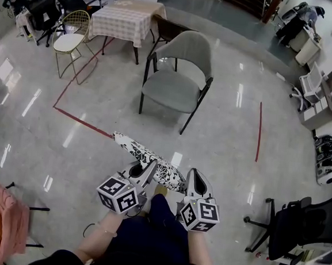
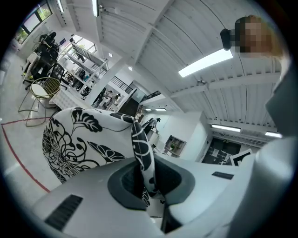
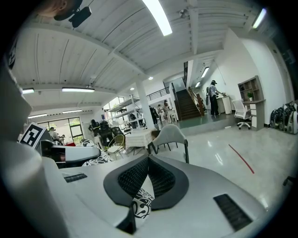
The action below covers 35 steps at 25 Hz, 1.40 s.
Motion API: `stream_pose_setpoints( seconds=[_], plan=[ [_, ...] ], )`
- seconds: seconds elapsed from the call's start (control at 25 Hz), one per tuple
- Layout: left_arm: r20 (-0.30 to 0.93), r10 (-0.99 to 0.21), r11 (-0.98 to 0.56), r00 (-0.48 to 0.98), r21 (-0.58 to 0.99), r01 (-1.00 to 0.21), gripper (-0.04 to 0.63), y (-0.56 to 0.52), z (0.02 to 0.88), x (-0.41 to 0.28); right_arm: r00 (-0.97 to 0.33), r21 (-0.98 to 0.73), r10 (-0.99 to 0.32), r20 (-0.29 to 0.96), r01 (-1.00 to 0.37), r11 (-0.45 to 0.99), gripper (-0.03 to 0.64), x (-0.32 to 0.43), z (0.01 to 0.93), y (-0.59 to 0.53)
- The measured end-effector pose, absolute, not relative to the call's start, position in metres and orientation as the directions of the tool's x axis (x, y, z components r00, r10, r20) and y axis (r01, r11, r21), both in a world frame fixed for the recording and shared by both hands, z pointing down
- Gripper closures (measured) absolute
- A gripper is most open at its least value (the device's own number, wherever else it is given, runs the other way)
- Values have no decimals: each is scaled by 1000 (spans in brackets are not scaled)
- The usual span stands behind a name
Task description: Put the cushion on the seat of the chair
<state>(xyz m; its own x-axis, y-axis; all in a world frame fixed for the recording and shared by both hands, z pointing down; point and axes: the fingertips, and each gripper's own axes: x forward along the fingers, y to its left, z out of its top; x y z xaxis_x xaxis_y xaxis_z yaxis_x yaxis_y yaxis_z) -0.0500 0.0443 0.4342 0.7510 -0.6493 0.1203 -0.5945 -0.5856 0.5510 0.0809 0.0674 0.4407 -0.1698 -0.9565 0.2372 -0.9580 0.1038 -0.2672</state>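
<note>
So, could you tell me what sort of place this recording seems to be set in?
Probably a large open-plan office or workshop: a black office chair, a cloth-covered table and a staircase.

Floor (image 1: 229, 134): glossy, pale — red tape line (image 1: 259, 131) at 2 o'clock
Table (image 1: 121, 18): checked cloth, 11 o'clock
Ceiling (image 3: 93, 51): white, strip lights (image 3: 158, 16)

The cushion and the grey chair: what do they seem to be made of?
The cushion: probably woven cloth, matt, printed black on white; its edge folds softly. The grey chair: seat and back look upholstered in matt fabric; the thin dark legs seem metal, though painted wood is possible.
</note>
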Motion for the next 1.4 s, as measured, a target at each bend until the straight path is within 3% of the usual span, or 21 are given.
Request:
stream_pose_setpoints(
  seconds=[0.8,1.4],
  plan=[
    [112,-738,-512,666,551,-660,569,-78,434,-5,-295,-274,-930,219,-933,232,600,122,444,-72],
    [153,-771,-458,618,541,-705,569,-107,448,11,-351,-305,-912,211,-910,279,600,138,454,-110]
  ],
)
